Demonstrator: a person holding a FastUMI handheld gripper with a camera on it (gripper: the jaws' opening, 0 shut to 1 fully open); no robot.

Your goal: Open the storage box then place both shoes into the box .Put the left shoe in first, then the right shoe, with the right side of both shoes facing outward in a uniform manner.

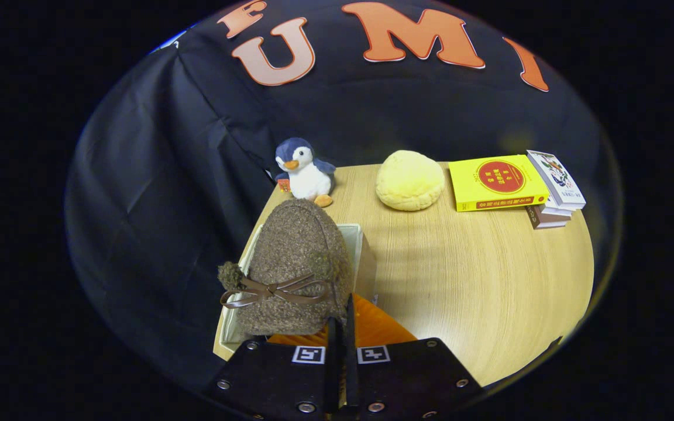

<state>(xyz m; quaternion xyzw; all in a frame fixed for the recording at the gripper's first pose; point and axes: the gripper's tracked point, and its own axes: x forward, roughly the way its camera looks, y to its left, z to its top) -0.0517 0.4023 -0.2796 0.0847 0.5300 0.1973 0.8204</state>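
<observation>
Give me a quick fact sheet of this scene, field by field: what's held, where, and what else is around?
gripper: fingers pressed close together, pinching the shoe's rear edge
shoe: brown fuzzy shoe with a bow, held over the box
box: open box, pale lining showing, beneath the shoe
table: wooden table
beyond the box: toy penguin, yellow cushion, stack of books

A fuzzy brown shoe (296,263) with a darker brown ribbon bow (272,290) hangs above a cream-walled storage box (363,248) on a pale woodgrain table (477,280). Beyond, a navy-and-white plush penguin (303,169) with orange beak, a pale yellow cushion (409,180), and a yellow book (498,182) bearing 1 red circle.
</observation>
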